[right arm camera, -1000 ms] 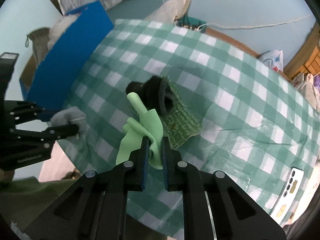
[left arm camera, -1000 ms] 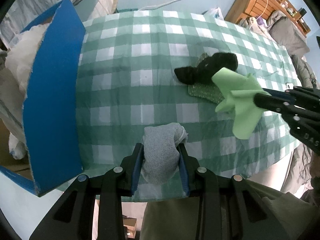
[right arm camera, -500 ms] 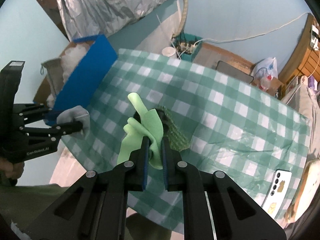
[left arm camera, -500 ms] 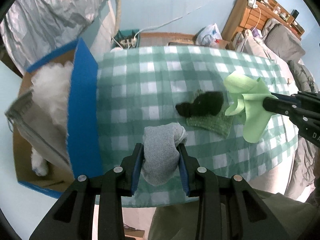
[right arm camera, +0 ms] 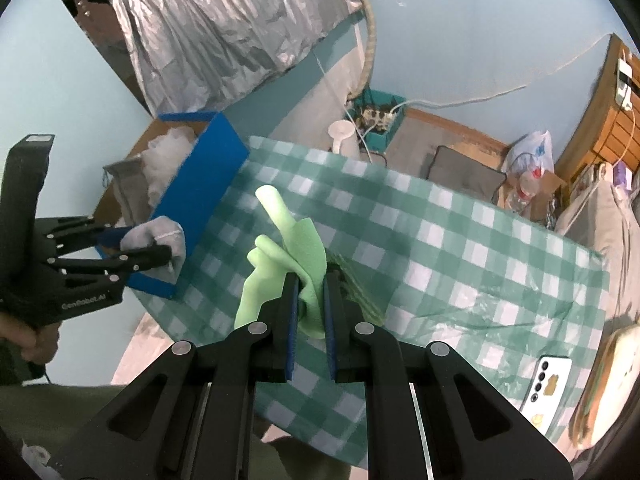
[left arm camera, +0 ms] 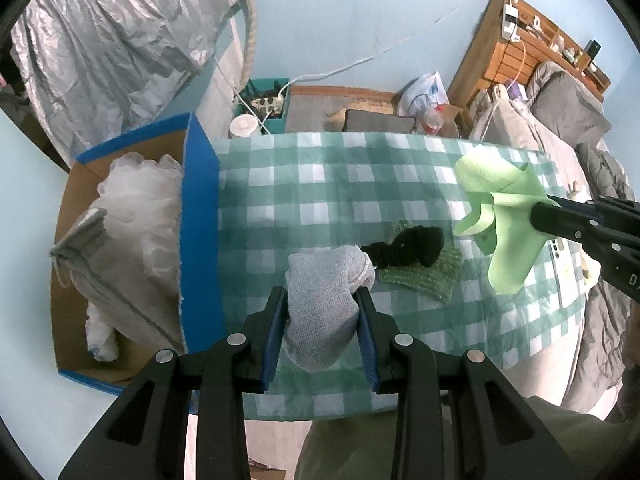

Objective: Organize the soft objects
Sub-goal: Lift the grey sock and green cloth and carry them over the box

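**Both grippers loaded, held above checked worktop**

Left gripper (left arm camera: 323,320): jaws closed partway on a grey knit cloth (left arm camera: 324,308), which fills the gap between the blue pads. The cloth bulges out past the tips and hangs a little below them. It is off the worktop (left arm camera: 304,184), above its near edge, just right of the box's blue wall.

Right gripper (right arm camera: 310,312): jaws nearly closed, pinching a light green cloth (right arm camera: 288,256). The cloth's folds stand up and spill to the left of the tips; the rest dangles. It is held in the air over the worktop.

View differences:
- Left wrist view shows the inside of the blue cardboard box (left arm camera: 200,216) beside the worktop's left edge: white fluffy stuffing (left arm camera: 136,216) and a grey fabric piece (left arm camera: 80,228) lie in it. The right wrist view shows only the box's outer wall and a bit of the white fill.
- Left wrist view shows a black soft item (left arm camera: 408,246) lying on a dark green knit pad (left arm camera: 424,276) mid-worktop. In the right wrist view the green cloth and jaws hide nearly all of this; only an edge of the pad shows.
- Right wrist view shows a white phone (right arm camera: 546,384) at the worktop's right end and the hand holding the left gripper.

Count: 2 grippers, 2 cloths held (1 grey, 1 green), 2 soft items on the worktop (1 black, 1 dark green), 1 box, 1 phone.
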`<state>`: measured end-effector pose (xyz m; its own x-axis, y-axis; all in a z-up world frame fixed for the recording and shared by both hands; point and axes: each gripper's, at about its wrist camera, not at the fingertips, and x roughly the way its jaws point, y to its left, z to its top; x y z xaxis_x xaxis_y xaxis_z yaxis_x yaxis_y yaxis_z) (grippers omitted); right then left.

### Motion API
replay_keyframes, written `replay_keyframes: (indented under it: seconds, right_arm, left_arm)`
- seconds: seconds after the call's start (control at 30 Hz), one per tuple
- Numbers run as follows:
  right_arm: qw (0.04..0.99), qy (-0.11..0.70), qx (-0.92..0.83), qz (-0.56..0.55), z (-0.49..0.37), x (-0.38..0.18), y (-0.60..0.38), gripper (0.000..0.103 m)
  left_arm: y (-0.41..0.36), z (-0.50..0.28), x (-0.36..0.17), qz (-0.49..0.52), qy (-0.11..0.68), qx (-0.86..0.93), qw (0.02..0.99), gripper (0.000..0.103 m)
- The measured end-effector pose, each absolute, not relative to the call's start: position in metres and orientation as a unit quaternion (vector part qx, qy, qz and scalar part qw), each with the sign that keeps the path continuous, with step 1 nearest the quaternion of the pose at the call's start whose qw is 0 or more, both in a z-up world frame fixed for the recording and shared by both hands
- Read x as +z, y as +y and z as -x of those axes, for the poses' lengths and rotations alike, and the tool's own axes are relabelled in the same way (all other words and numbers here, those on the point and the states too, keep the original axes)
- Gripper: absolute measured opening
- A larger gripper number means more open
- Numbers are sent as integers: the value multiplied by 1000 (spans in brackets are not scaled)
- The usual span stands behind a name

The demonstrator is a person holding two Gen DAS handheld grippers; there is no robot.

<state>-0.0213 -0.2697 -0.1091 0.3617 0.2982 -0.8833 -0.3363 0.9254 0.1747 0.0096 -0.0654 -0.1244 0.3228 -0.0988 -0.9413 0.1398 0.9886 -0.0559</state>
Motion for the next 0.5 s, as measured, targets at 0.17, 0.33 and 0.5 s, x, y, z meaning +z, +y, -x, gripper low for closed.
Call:
replay_keyframes:
  seconds: [0.17, 0.33, 0.5]
  right_arm:
    - [827, 522, 205, 19, 16, -97, -258, 10]
    - [829, 514, 220, 20, 10, -87, -244, 10]
    - [828, 508, 237, 24, 5, -81, -225, 10]
  left_arm:
    - [-55, -12, -118, -12, 574, -63, 816, 34]
    - [-41, -12, -111, -4, 569, -52, 821, 34]
    - [-26, -10, -103, 2, 563, -39, 825, 34]
